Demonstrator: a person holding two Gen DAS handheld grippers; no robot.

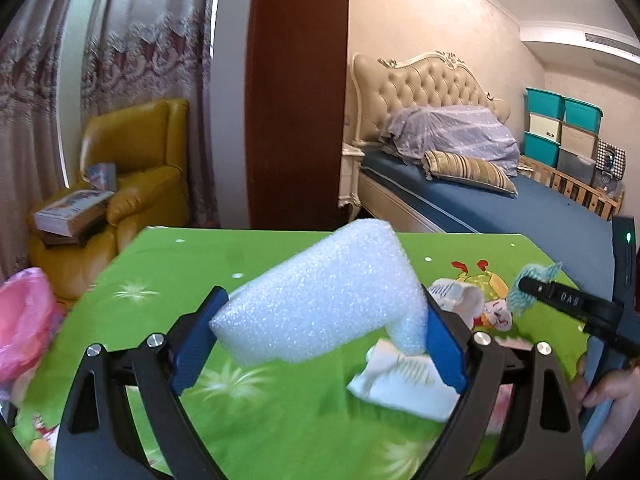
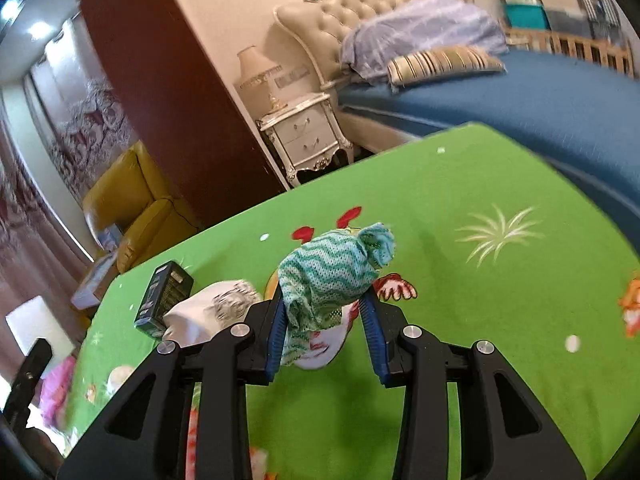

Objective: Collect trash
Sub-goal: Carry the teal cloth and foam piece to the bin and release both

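Left wrist, foam block [image 1: 320, 296] between left claw [image 1: 320, 344] pads (gripped)

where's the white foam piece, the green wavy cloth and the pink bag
white foam piece [image 1: 320, 292], left wrist view, middle of its broad face
green wavy cloth [image 2: 328, 276], right wrist view, its bunched middle
pink bag [image 1: 24, 320], left wrist view, crumpled side
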